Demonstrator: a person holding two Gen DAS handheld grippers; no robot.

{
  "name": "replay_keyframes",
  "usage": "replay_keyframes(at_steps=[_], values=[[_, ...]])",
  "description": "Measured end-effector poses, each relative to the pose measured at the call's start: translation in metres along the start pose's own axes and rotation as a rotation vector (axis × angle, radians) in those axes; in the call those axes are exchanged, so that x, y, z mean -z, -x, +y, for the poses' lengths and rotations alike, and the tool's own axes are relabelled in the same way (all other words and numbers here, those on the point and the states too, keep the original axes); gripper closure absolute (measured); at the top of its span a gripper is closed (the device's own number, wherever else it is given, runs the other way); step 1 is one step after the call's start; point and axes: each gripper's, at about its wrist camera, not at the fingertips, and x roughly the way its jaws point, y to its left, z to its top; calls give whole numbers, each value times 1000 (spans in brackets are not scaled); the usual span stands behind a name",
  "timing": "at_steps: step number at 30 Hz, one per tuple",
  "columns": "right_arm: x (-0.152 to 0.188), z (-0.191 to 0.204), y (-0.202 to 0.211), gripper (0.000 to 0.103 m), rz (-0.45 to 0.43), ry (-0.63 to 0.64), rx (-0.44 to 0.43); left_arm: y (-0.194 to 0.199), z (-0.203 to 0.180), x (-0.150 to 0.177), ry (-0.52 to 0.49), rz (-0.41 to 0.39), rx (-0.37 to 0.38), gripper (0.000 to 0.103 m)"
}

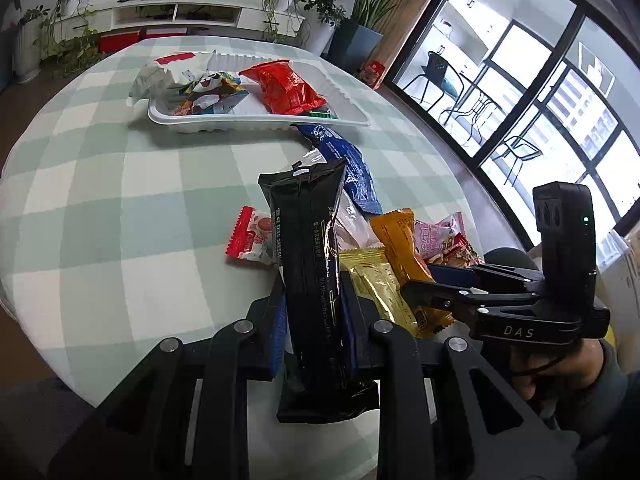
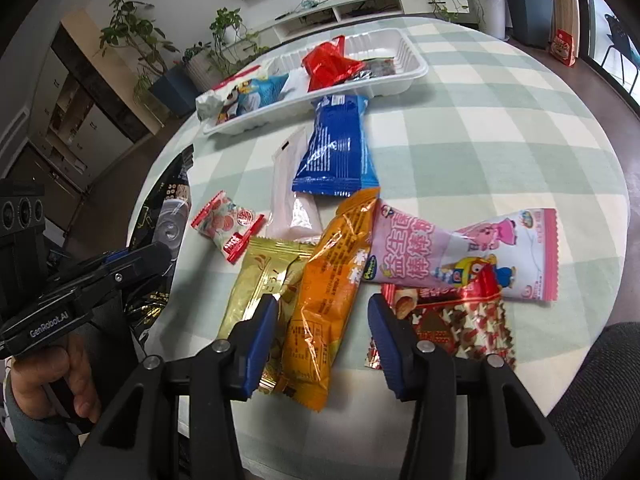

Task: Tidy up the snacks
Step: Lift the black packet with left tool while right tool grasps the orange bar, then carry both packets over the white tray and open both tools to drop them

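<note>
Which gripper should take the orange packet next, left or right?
Right. The right gripper already straddles the orange packet, pads not yet pressing it. The left gripper is shut on the black packet, which still has to go to the tray.

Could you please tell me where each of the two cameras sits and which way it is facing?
Left wrist: on the left gripper, angled down across the table; shut on a black packet; the right gripper and hand show.
Right wrist: on the right gripper, angled down, straddling an orange packet without pinching it; left hand shows.
Shared: white tray, blue packet, orange packet.
</note>
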Motion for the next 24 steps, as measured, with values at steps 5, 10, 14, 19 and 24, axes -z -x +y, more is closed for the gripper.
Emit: replay_keyframes(at_steps=[5, 10, 14, 19, 24], values=[[0, 10, -6, 67, 2, 70, 66, -5, 1, 1, 4, 2, 11, 82], [0, 14, -9, 76, 2, 117, 103, -8, 3, 3, 12, 4, 20, 82], [0, 13, -7, 81, -5, 107, 96, -8, 4, 3, 15, 1, 20, 82], [1, 11, 1, 82, -26, 78, 67, -7, 6, 2, 30, -8, 27, 82], [-4, 12, 18, 82, -71, 54, 34, 0, 6, 0, 39, -21, 43, 82]])
